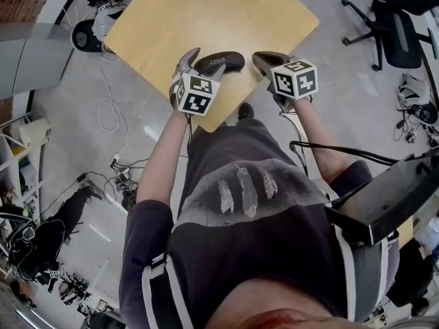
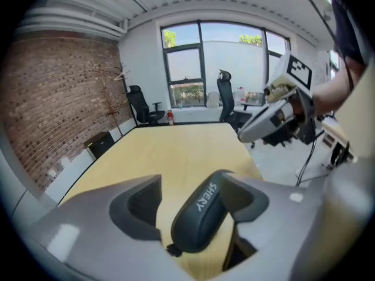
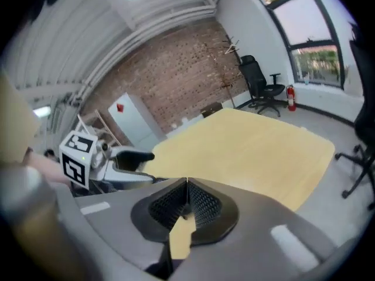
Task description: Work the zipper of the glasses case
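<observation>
Glasses case (image 2: 200, 215) is held slantwise in the wide-set left tool (image 2: 193, 185), by the near tabletop (image 1: 206, 19) edge. The right tool (image 3: 186, 187) is closed narrow and empty. Shell is judged light, stiff and smooth, hence slip-prone: body to be clamped mid-length, zipper pull pinched at the seam.

Dark glasses case (image 1: 219, 63) at left gripper (image 1: 196, 59)

Tally of things in view
One dark grey oval zip glasses case (image 2: 196, 221), one pale wooden table (image 1: 206, 19), two grey grippers: left gripper (image 1: 204, 63), right gripper (image 1: 264, 60).

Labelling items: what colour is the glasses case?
Dark grey glasses case, white lettering; clearest in the left gripper view.
</observation>
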`<state>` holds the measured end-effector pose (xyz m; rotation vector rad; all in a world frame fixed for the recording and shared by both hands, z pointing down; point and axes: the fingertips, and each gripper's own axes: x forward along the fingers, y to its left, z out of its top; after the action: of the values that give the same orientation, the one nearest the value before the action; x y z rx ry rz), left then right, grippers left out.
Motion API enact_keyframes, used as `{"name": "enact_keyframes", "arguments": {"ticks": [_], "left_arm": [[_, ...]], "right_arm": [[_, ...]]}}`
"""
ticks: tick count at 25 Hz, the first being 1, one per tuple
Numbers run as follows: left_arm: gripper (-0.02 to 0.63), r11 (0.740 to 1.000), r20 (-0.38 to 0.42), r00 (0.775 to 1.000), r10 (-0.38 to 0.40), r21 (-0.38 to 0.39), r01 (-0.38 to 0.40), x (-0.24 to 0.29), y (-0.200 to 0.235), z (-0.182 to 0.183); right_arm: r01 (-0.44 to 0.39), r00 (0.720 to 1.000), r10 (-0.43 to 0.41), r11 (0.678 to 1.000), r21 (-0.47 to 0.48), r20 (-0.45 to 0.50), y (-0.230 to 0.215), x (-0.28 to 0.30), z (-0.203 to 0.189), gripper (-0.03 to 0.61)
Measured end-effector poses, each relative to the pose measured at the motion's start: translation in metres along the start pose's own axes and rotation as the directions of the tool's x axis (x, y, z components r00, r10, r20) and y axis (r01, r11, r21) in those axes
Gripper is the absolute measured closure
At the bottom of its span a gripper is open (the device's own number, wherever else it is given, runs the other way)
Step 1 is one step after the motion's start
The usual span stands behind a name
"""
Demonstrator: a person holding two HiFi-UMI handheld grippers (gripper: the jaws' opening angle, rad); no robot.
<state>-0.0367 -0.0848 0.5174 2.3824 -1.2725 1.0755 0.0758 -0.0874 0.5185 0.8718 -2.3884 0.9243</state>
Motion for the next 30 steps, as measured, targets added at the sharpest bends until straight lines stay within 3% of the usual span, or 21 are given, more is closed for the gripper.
{"name": "enact_keyframes", "arguments": {"ticks": [2, 3, 4, 8, 13, 18, 25, 30], "left_arm": [[0.429, 0.996, 0.084, 0.996, 0.035, -0.081, -0.029, -0.021, 0.020, 0.012], [0.560, 0.992, 0.109, 0.993, 0.050, -0.123, -0.037, -0.031, 0.028, 0.015], [0.612, 0.986, 0.122, 0.991, 0.054, -0.162, -0.034, -0.041, 0.033, 0.016], [0.614, 0.965, 0.151, 0.988, 0.018, -0.261, 0.022, -0.069, 0.025, 0.022], [0.614, 0.948, 0.211, 0.975, 0.064, -0.318, 0.006, -0.105, 0.003, 0.038], [0.614, 0.938, 0.199, 0.973, 0.118, -0.344, -0.043, -0.137, -0.009, 0.032], [0.614, 0.872, 0.204, 0.952, 0.228, -0.478, -0.106, -0.177, -0.019, 0.009], [0.614, 0.863, 0.220, 0.941, 0.257, -0.490, -0.122, -0.206, -0.017, -0.010]], "right_arm": [[-0.136, 0.989, 0.130, 0.987, 0.087, 0.074, 0.020, 0.002, 0.022, 0.577], [-0.194, 0.978, 0.185, 0.976, 0.096, 0.094, 0.031, 0.003, 0.032, 0.577], [-0.237, 0.968, 0.228, 0.968, 0.082, 0.101, 0.040, 0.004, 0.039, 0.577], [-0.339, 0.936, 0.338, 0.941, -0.010, 0.096, 0.068, 0.001, 0.054, 0.577], [-0.425, 0.900, 0.432, 0.900, -0.095, 0.064, 0.098, -0.007, 0.050, 0.578], [-0.530, 0.844, 0.533, 0.846, -0.059, 0.052, 0.122, -0.006, 0.040, 0.578], [-0.655, 0.755, 0.654, 0.755, 0.007, 0.043, 0.156, -0.019, 0.032, 0.578], [-0.663, 0.749, 0.661, 0.748, 0.036, 0.046, 0.179, -0.012, 0.023, 0.578]]}}
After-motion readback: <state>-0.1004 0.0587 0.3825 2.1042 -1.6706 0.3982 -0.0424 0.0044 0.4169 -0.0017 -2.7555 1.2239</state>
